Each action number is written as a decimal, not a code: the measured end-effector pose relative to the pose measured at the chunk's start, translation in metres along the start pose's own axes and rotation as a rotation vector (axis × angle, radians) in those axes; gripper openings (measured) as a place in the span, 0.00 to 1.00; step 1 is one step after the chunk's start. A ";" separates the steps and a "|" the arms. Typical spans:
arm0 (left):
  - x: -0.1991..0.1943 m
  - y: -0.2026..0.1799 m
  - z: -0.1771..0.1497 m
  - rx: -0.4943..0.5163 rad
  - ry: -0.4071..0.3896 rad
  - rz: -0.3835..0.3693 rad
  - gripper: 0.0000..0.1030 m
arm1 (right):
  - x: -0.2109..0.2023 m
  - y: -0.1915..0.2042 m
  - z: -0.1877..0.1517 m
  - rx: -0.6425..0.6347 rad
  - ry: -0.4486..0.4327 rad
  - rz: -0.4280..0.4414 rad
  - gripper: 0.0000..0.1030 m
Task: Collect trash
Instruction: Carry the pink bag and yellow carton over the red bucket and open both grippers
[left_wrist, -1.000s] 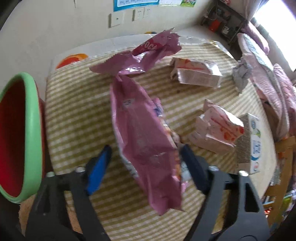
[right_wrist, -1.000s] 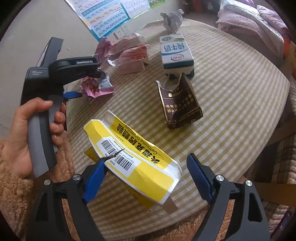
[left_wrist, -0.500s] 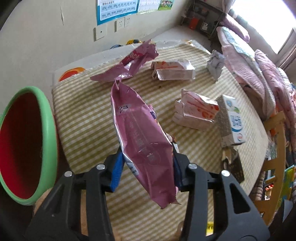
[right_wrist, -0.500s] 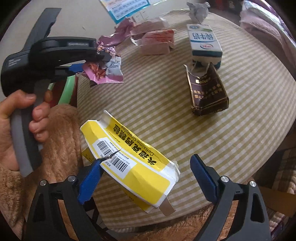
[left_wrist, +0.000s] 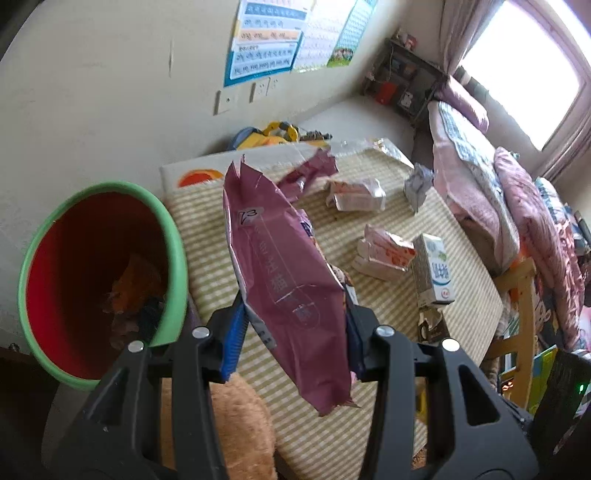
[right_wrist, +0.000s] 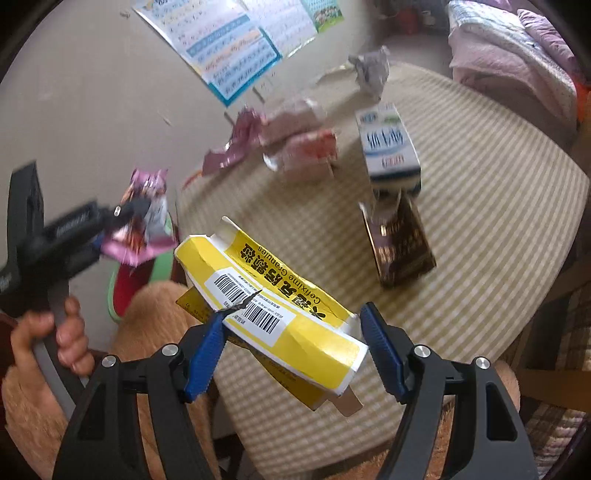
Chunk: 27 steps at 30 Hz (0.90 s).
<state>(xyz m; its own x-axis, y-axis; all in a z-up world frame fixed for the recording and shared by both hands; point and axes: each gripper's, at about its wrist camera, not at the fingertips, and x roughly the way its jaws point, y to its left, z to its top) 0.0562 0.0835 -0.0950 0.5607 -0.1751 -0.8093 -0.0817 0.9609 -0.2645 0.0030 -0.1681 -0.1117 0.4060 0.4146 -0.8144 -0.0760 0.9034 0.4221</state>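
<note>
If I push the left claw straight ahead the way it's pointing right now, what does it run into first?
The left claw is shut on the purple wrapper, which leads. Straight on, it points over the striped table, probably toward the torn purple scrap, not the red bin off to its left. Depth is unclear.

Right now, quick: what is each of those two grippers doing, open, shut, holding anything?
Left gripper: shut on the pink wrapper, held above the table.
Right gripper: open around the yellow box; only one pad appears to touch it.

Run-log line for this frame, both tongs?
left tongs: shut on pink wrapper | right tongs: yellow box, grip unclear | bin: beside table
</note>
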 end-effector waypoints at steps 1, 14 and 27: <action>-0.006 0.004 0.002 0.000 -0.016 0.001 0.42 | -0.001 0.004 0.004 -0.004 -0.007 0.002 0.67; -0.032 0.052 0.004 -0.024 -0.076 0.041 0.42 | 0.016 0.080 0.033 -0.147 -0.033 0.013 0.67; -0.047 0.123 0.003 -0.163 -0.109 0.088 0.42 | 0.059 0.138 0.048 -0.271 -0.009 -0.041 0.68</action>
<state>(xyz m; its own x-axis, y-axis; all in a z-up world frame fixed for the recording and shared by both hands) 0.0227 0.2103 -0.0880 0.6310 -0.0594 -0.7735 -0.2615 0.9224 -0.2842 0.0598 -0.0246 -0.0825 0.4221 0.3768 -0.8245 -0.2997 0.9164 0.2653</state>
